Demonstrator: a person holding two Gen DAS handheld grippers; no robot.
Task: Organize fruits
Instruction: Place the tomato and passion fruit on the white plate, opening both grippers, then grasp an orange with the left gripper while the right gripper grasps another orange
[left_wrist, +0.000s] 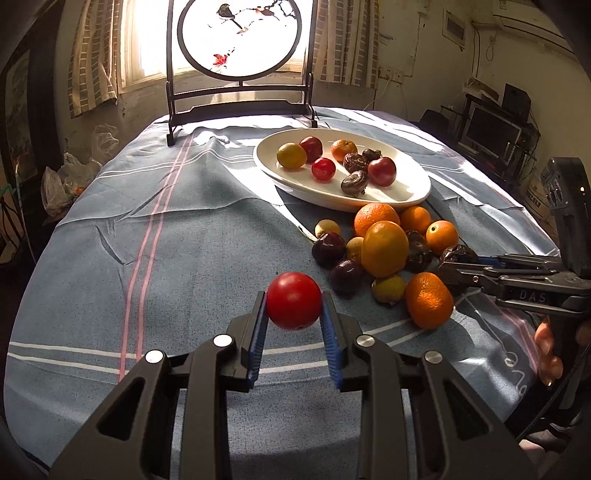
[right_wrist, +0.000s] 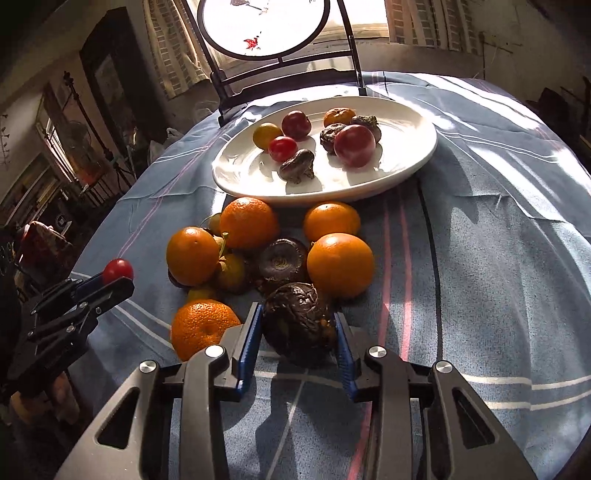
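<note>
Beside the pile, left gripper (left_wrist: 294, 308) clamps a red fruit (left_wrist: 293, 305); right gripper (right_wrist: 298, 334) clamps a wrinkled dark fruit (right_wrist: 297, 326) — underside hidden.

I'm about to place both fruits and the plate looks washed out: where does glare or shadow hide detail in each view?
Left wrist view: the window blows out the round screen; sun glares on the plate, while the red fruit in the left gripper reads clearly. Right wrist view: the plate's near rim is overexposed; the wrinkled dark fruit between the right gripper pads is shadowed underneath; fisheye bends the table edges.
</note>
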